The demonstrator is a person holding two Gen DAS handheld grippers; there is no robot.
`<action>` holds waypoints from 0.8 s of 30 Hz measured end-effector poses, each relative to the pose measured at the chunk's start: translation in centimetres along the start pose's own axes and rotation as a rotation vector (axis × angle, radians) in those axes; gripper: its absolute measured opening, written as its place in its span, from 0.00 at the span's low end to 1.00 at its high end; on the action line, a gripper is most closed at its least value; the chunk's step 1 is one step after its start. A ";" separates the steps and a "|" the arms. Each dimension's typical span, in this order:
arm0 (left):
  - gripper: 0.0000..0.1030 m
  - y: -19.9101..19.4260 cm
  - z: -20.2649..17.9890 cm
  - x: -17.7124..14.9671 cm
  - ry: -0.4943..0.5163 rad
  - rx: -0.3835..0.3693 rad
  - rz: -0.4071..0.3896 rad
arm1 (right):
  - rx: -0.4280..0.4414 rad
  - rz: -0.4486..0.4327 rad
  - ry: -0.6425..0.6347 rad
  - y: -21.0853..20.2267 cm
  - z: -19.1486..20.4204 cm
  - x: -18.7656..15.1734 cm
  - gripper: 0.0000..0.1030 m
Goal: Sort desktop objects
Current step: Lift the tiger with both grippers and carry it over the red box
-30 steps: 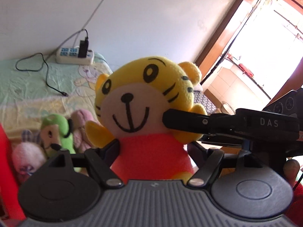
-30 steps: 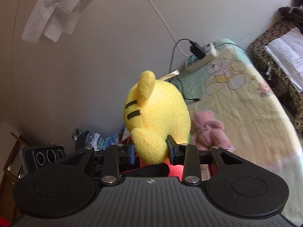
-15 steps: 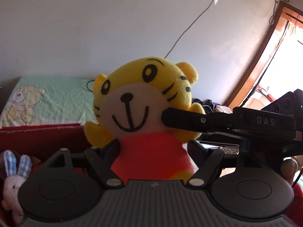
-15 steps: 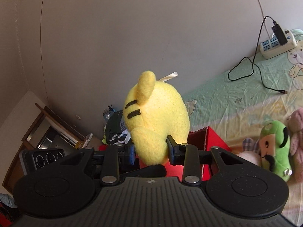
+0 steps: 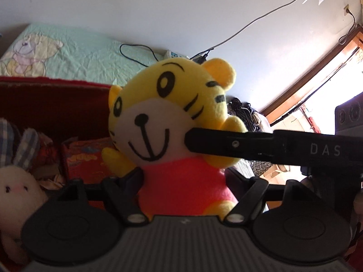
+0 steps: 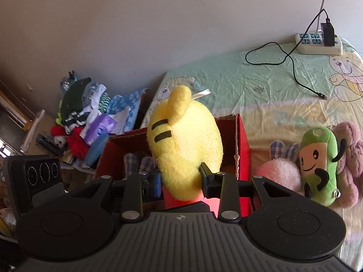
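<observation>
A yellow tiger plush in a red shirt hangs in the air, held by both grippers. My left gripper is shut on its red body. From the right, a black finger of the other gripper presses against the tiger's cheek and arm. In the right wrist view I see the back of the tiger, with my right gripper shut on its lower side. An open red box sits directly under the tiger. A white bunny plush with plaid ears lies inside the box.
A green plush, a pink plush and a mauve plush lie on the bedsheet right of the box. A power strip with a loose black cable sits by the wall. A pile of clothes lies left of the box.
Both grippers have carried the tiger leftward, from above the bedsheet to above the red box. The grip on the tiger has not changed.
</observation>
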State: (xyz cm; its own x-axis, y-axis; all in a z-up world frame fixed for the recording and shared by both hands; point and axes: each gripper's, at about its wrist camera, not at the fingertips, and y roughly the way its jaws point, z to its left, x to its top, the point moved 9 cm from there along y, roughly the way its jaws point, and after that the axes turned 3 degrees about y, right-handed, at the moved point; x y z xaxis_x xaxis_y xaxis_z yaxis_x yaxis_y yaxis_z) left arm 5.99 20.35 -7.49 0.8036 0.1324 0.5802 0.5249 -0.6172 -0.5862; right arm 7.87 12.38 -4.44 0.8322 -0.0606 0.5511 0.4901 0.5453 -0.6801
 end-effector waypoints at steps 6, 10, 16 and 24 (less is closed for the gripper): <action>0.76 1.5 1.7 -0.8 -0.001 -0.014 0.050 | -0.139 0.059 -0.020 2.5 -0.4 -0.9 0.34; 0.76 2.5 2.6 -0.9 0.005 -0.018 0.078 | -0.218 0.081 -0.028 3.8 -0.8 -0.9 0.34; 0.77 3.5 3.0 -0.4 0.016 0.001 0.110 | -0.273 0.090 -0.009 5.0 -1.5 -0.9 0.35; 0.78 3.7 3.3 -0.3 0.013 -0.005 0.125 | -0.291 0.073 0.002 5.2 -2.1 -0.8 0.43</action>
State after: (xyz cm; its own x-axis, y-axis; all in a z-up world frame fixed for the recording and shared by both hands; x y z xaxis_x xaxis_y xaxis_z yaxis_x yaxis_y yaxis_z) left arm 8.64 20.57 -11.70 0.8587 0.0441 0.5105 0.4196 -0.6323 -0.6512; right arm 10.30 13.47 -9.44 0.8685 -0.0313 0.4947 0.4821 0.2858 -0.8282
